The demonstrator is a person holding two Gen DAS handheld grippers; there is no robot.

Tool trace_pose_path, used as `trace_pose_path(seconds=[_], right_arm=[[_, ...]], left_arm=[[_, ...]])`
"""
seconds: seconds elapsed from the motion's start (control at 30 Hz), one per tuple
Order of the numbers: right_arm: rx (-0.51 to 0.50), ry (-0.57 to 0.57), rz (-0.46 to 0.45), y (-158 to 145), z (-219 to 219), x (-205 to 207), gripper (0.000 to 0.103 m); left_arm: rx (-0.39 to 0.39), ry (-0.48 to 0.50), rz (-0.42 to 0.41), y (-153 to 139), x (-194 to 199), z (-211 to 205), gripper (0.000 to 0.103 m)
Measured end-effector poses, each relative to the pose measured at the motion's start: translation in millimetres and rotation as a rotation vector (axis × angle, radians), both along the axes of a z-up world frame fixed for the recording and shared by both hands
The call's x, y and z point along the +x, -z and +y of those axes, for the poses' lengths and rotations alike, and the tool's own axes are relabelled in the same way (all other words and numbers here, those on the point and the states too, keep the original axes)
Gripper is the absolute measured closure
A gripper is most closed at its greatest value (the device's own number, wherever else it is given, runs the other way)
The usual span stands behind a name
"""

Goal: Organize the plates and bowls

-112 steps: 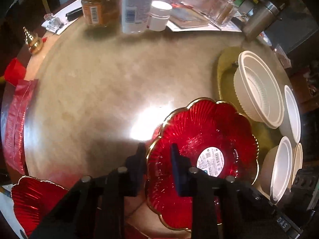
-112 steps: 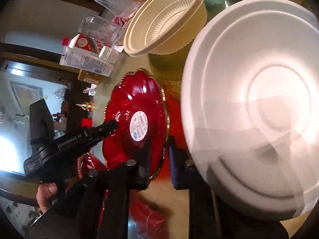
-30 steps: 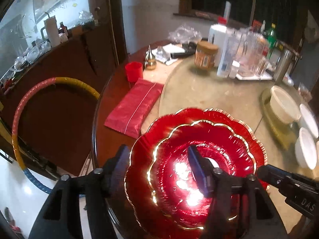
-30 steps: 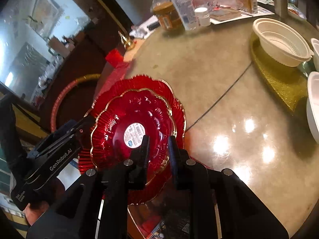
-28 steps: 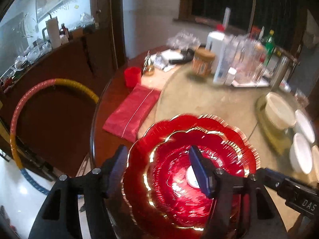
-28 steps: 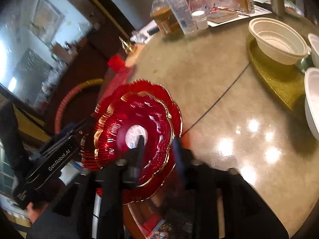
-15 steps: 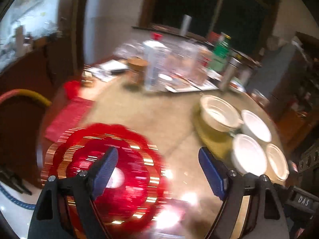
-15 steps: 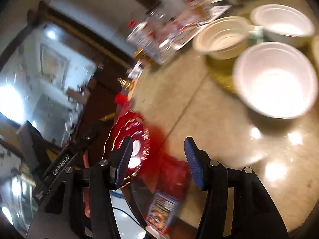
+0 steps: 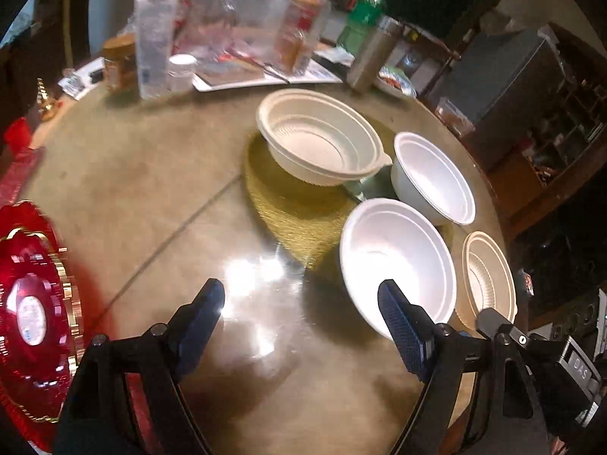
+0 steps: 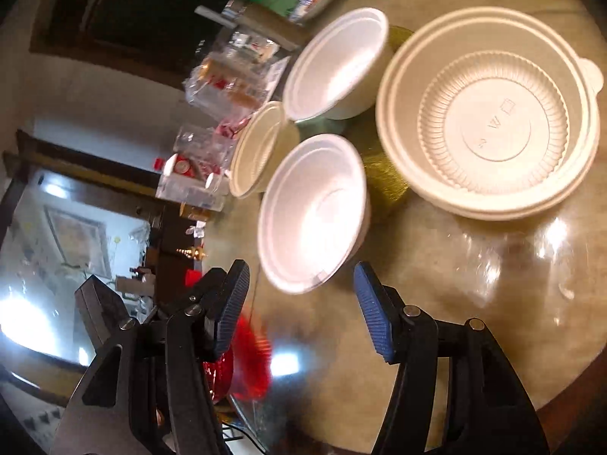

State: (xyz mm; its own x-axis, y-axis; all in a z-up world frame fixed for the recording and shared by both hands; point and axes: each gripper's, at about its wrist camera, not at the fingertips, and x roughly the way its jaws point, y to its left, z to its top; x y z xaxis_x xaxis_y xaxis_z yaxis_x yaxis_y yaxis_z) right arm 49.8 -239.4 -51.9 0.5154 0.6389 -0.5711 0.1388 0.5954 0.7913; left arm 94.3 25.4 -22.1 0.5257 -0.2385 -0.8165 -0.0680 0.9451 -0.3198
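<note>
Red plates [image 9: 34,303] lie stacked at the left edge of the table [image 9: 151,174], nested and flat, so I judge that half of the sorting finished and the bowls my business now. Both my tools hang empty. My left gripper [image 9: 301,324] stands spread wide over bare table, nothing between its fingers [image 9: 402,326]. My right gripper [image 10: 301,303] is parted too, its jaws having just been opening, with nothing in the gap yet.

Moving right, the gold mat [image 9: 299,208] carries the large cream ribbed bowl [image 9: 322,144]. Just beside it stand two white foam bowls, the near one [image 9: 398,261] and the far one [image 9: 432,178], then a smaller cream ribbed bowl [image 9: 489,276] at the right edge.

In the right wrist view the near white bowl [image 10: 315,208] sits just ahead of my open fingers [image 10: 371,314]. To do this well I would slide one finger inside the rim and one outside, pinching the wall, not the whole bowl. Foam is light and crushes easily, so I would close gently, lift straight up, and lower it squarely into the other white bowl [image 10: 337,64]. Like with like: cream bowls should nest apart from white.
</note>
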Motion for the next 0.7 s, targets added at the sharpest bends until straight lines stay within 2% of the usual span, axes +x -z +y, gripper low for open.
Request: trace_pose_path(seconds=[0.17,0.4,0.7], right_arm=[[-0.01,0.047,0.032,12,-7,15,0.045],[-0.033,0.066,0.046,19,-8,34,0.045],[-0.083,0.065,0.047,24,1,47,0.045]], left_arm=[[0.001,-0.001,0.041,13,14,-13,0.02],[0.004,0.004,0.055,22,23,-23,0.02],[0.073,0.008,0.022,27,26,-37,0.02]])
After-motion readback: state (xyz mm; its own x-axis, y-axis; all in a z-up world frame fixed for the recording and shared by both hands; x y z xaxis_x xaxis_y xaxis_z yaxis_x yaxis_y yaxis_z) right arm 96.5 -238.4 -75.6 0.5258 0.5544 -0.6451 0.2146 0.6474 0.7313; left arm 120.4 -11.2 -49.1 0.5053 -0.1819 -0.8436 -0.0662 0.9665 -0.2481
